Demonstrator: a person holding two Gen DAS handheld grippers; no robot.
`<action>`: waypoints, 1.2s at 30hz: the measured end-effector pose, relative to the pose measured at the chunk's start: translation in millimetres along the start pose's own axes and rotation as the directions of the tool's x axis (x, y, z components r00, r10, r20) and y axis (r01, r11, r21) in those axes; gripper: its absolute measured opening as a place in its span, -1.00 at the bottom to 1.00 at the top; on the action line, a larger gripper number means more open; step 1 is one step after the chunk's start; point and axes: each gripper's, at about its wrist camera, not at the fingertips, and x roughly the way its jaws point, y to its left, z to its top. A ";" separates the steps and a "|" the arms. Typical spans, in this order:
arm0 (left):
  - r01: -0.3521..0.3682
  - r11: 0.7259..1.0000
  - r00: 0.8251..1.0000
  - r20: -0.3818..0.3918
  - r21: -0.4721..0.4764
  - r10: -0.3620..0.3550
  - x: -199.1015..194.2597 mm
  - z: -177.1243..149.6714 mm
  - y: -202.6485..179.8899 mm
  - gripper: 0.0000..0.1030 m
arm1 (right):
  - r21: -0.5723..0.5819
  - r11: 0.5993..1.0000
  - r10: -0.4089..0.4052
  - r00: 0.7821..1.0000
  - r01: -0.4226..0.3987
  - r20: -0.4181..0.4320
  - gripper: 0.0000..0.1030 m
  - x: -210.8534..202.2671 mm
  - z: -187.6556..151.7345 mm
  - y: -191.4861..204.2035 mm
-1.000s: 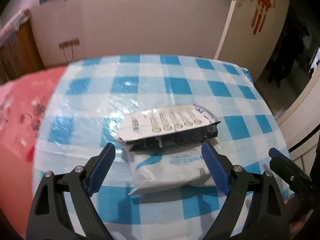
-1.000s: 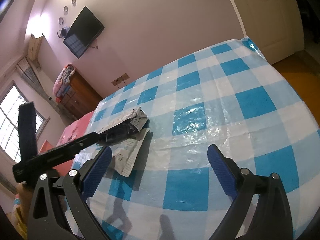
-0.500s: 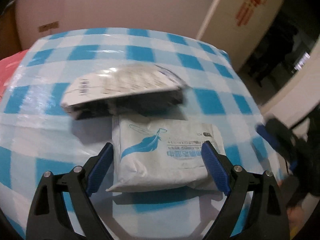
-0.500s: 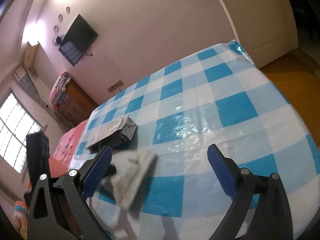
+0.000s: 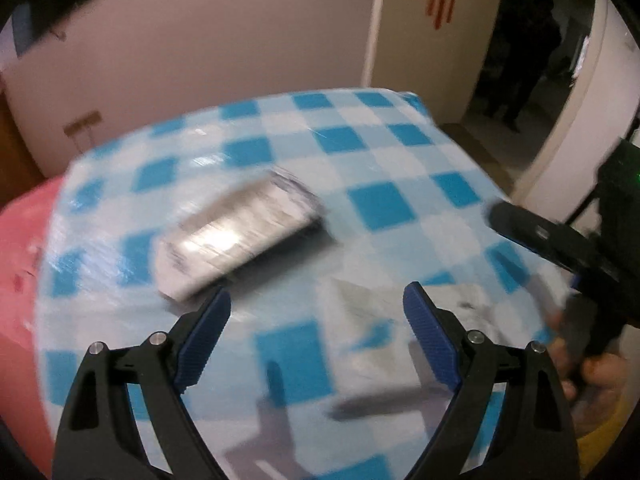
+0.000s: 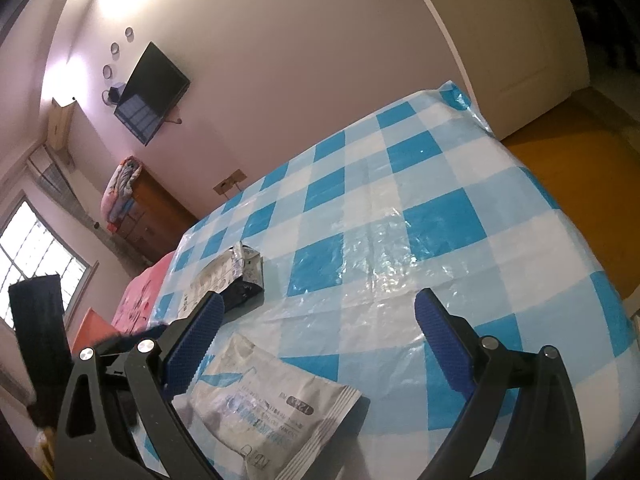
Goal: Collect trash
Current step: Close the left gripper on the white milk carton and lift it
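A white tissue pack with a blue feather print (image 6: 268, 404) lies on the blue-checked tablecloth (image 6: 400, 216) near its front edge; it shows blurred in the left wrist view (image 5: 384, 340). A silver and black wrapper (image 6: 228, 276) lies farther back on the cloth, also blurred in the left wrist view (image 5: 236, 236). My left gripper (image 5: 316, 336) is open and empty above the cloth, the pack at its right finger. My right gripper (image 6: 316, 340) is open and empty, just above the pack.
The table's right edge drops to an orange-brown floor (image 6: 580, 160) by a white door (image 6: 500, 32). A pink-covered surface (image 5: 20, 272) lies left of the table. A wooden dresser (image 6: 148, 216) stands at the back wall under a wall television (image 6: 150, 94).
The left gripper has lifted and swung left, off the tissue pack, which now lies nearer the front right. The right gripper has come in close over the pack.
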 end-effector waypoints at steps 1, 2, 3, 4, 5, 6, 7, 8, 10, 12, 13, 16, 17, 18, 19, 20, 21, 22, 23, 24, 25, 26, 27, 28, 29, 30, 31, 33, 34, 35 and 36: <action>-0.014 1.000 1.000 0.008 0.011 0.014 0.2 4.5 7.1 0.72 | -0.002 1.000 0.007 1.000 -0.007 -0.008 0.84 0.6 -0.3 0.2; -0.035 0.999 0.999 0.016 0.033 0.035 1.7 10.2 12.4 0.72 | -0.004 1.000 0.013 1.000 -0.014 -0.013 0.84 0.7 -0.9 0.9; -0.056 0.996 0.998 0.014 0.063 0.055 5.6 15.8 16.2 0.72 | -0.006 1.000 0.022 1.000 -0.022 -0.019 0.84 1.1 -1.3 1.5; -0.069 0.993 0.998 0.010 0.093 0.068 7.0 19.2 18.7 0.72 | -0.008 1.000 0.030 0.999 -0.030 -0.025 0.84 1.5 -1.7 2.2; -0.084 0.988 0.996 0.007 0.132 0.084 11.0 22.7 20.1 0.72 | -0.013 0.999 0.035 0.999 -0.036 -0.031 0.84 2.1 -2.0 3.2; -0.102 0.980 0.995 0.004 0.173 0.103 15.9 26.0 21.1 0.72 | -0.019 0.999 0.038 0.999 -0.038 -0.035 0.85 2.7 -2.5 4.5; -0.118 0.971 0.993 0.002 0.206 0.120 19.7 29.0 22.2 0.72 | -0.023 0.999 0.040 0.998 -0.041 -0.039 0.85 3.1 -3.1 5.9; -0.133 0.963 0.991 -0.001 0.235 0.137 23.9 31.3 22.3 0.72 | -0.031 0.998 0.047 0.998 -0.048 -0.046 0.84 3.9 -3.8 7.7; -0.137 0.951 0.989 -0.015 0.278 0.147 33.0 36.3 23.7 0.72 | -0.041 0.997 0.055 0.997 -0.057 -0.052 0.84 4.4 -4.8 10.5; -0.121 0.941 0.990 -0.034 0.315 0.139 42.8 40.2 24.4 0.72 | -0.056 0.997 0.056 0.997 -0.059 -0.056 0.84 5.2 -5.8 13.1; -0.117 0.937 0.989 -0.042 0.328 0.139 47.1 40.9 23.8 0.72 | -0.064 0.996 0.056 0.997 -0.059 -0.060 0.84 5.9 -6.5 14.6; -0.112 0.926 0.985 -0.081 0.361 0.150 63.6 42.7 24.3 0.72 | -0.070 0.995 0.061 0.996 -0.066 -0.070 0.84 7.3 -7.7 15.2; -0.112 0.928 0.984 -0.094 0.357 0.154 68.7 43.6 25.6 0.72 | -0.070 0.995 0.062 0.995 -0.067 -0.072 0.84 7.4 -7.8 15.0; -0.112 0.931 0.982 -0.106 0.348 0.158 73.8 44.7 27.8 0.72 | -0.071 0.995 0.062 0.995 -0.067 -0.073 0.85 7.6 -7.9 14.6; -0.112 0.931 0.981 -0.111 0.346 0.159 76.1 44.6 28.1 0.72 | -0.072 0.995 0.060 0.996 -0.065 -0.073 0.85 7.6 -7.9 14.3; -0.111 0.932 0.981 -0.115 0.345 0.159 78.6 44.4 28.0 0.72 | -0.073 0.995 0.059 0.996 -0.064 -0.073 0.85 7.6 -7.8 14.0; -0.106 0.933 0.981 -0.117 0.344 0.155 80.7 44.4 28.1 0.72 | -0.073 0.995 0.060 0.995 -0.066 -0.074 0.84 8.0 -7.8 13.7; -0.105 0.934 0.981 -0.116 0.341 0.153 81.9 44.2 27.5 0.72 | -0.073 0.995 0.063 0.995 -0.068 -0.075 0.84 8.1 -7.8 13.5; -0.103 0.936 0.982 -0.117 0.338 0.151 83.0 44.3 27.0 0.72 | -0.073 0.995 0.063 0.995 -0.069 -0.077 0.84 8.3 -7.8 13.5; -0.100 0.938 0.982 -0.118 0.333 0.147 84.4 44.5 26.2 0.72 | -0.074 0.995 0.063 0.995 -0.069 -0.078 0.85 8.5 -7.9 13.8; -0.099 0.938 0.982 -0.118 0.331 0.145 85.0 44.6 25.8 0.72 | -0.078 0.994 0.064 0.995 -0.071 -0.081 0.85 8.8 -8.3 14.4; -0.101 0.938 0.982 -0.116 0.332 0.147 85.8 44.3 24.6 0.72 | -0.083 0.994 0.065 0.994 -0.072 -0.083 0.85 9.2 -8.5 15.0; -0.106 0.936 0.982 -0.113 0.334 0.152 86.1 43.7 23.4 0.71 | -0.087 0.994 0.065 0.994 -0.073 -0.085 0.85 9.6 -8.8 15.5; -0.110 0.936 0.982 -0.111 0.334 0.155 86.1 43.6 22.4 0.70 | -0.095 0.993 0.064 0.994 -0.073 -0.089 0.85 10.1 -9.4 16.9; -0.113 0.938 0.981 -0.110 0.328 0.157 85.6 43.4 21.8 0.67 | -0.101 0.992 0.064 0.994 -0.073 -0.093 0.85 11.4 -9.7 18.0; -0.116 0.939 0.981 -0.111 0.322 0.159 85.1 43.3 21.4 0.65 | -0.106 0.992 0.063 0.993 -0.073 -0.097 0.85 12.1 -10.5 19.3; -0.121 0.941 0.981 -0.109 0.315 0.162 84.0 43.1 20.9 0.58 | -0.109 0.991 0.063 0.993 -0.074 -0.101 0.84 12.8 -11.2 20.1; -0.129 0.943 0.980 -0.107 0.307 0.168 82.7 42.3 20.1 0.52 | -0.117 0.991 0.060 0.993 -0.072 -0.105 0.85 13.6 -12.2 21.4; -0.133 0.944 0.979 -0.106 0.303 0.173 82.4 42.2 20.0 0.50 | -0.121 0.990 0.057 0.993 -0.069 -0.105 0.85 13.7 -12.4 21.5; -0.140 0.944 0.978 -0.106 0.298 0.179 81.8 41.7 19.6 0.47 | -0.125 0.990 0.053 0.993 -0.066 -0.106 0.85 14.0 -12.7 21.9; -0.147 0.945 0.977 -0.107 0.292 0.185 81.2 41.3 19.2 0.46 | -0.126 0.990 0.054 0.993 -0.068 -0.109 0.85 13.9 -13.2 22.4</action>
